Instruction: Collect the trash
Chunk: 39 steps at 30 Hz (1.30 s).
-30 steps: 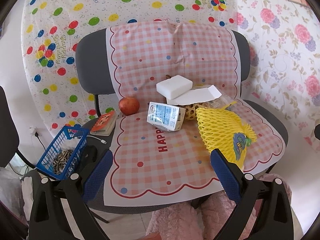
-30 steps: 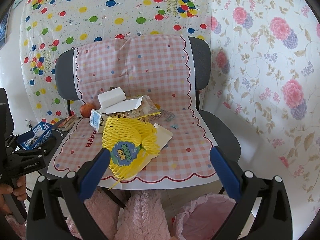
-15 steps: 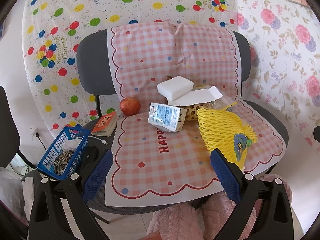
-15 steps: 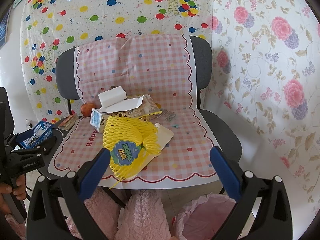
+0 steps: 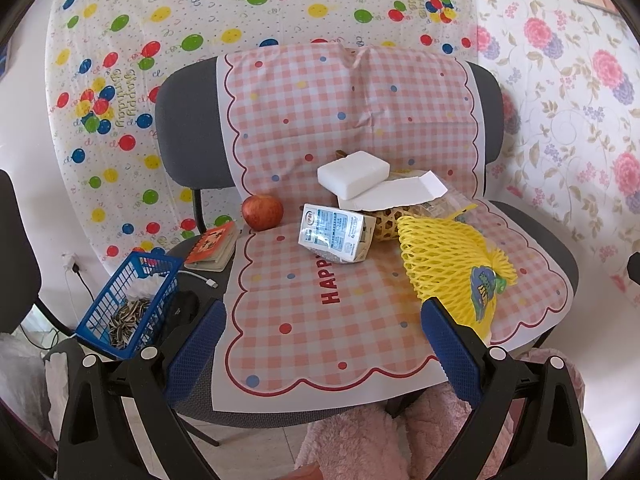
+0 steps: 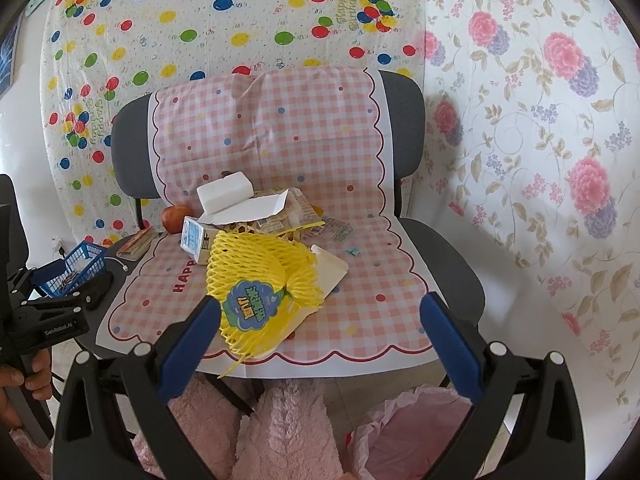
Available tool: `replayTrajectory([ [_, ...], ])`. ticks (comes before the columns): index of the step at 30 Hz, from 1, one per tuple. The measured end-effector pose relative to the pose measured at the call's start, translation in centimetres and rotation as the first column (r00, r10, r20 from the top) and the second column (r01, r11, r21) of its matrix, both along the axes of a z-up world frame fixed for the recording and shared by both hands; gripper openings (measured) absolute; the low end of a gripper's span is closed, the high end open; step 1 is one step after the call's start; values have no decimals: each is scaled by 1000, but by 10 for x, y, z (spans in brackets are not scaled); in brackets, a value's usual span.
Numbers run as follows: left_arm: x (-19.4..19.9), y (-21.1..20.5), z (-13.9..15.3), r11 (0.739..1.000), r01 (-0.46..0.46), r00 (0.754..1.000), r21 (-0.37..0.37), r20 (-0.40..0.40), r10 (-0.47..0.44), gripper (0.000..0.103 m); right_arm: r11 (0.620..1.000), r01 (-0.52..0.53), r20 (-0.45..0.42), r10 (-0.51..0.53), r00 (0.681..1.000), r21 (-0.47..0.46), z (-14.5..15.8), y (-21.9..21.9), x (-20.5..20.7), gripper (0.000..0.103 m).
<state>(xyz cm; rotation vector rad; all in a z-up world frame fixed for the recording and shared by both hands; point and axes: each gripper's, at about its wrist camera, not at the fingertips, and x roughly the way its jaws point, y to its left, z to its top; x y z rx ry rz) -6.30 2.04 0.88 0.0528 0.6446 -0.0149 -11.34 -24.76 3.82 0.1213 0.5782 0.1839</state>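
Note:
Litter covers a chair seat under a pink checked sheet. A yellow foam fruit net lies at the front right. Behind it are a small milk carton on its side, a white foam block, a white paper box flap, wrappers and a beige card. My left gripper hangs open before the seat's front edge, empty. My right gripper is open too, its left finger just in front of the net.
A red apple and an orange booklet sit left of the litter. A blue basket of sunflower seed shells stands on a side table. A pink-lined bin sits on the floor at lower right. Pink fluffy slippers show below.
Both grippers have drifted only slightly; the seat and litter sit a touch to the right in the left wrist view. Nothing was picked up or moved.

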Motion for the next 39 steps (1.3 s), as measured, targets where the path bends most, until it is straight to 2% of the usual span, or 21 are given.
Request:
replayTrajectory([
  [18, -2, 7, -2, 1000, -14, 1000, 7, -4, 14, 96, 1000, 4, -2, -4, 1000, -9, -5, 4, 1, 97],
  [28, 8, 15, -25, 998, -53, 998, 36, -39, 55, 96, 999, -1, -20, 0, 1000, -32, -30, 23, 17, 97],
  [32, 13, 21, -36, 998, -53, 996, 21, -65, 54, 96, 1000, -30, 18, 30, 999, -9, -39, 37, 25, 97],
  [34, 17, 26, -42, 999, -53, 996, 1, -77, 53, 96, 997, -70, -21, 69, 997, -42, -47, 54, 33, 97],
  [39, 28, 36, -57, 998, -57, 993, -32, -102, 53, 96, 978, -126, -38, 121, 992, -166, -64, 101, 47, 97],
])
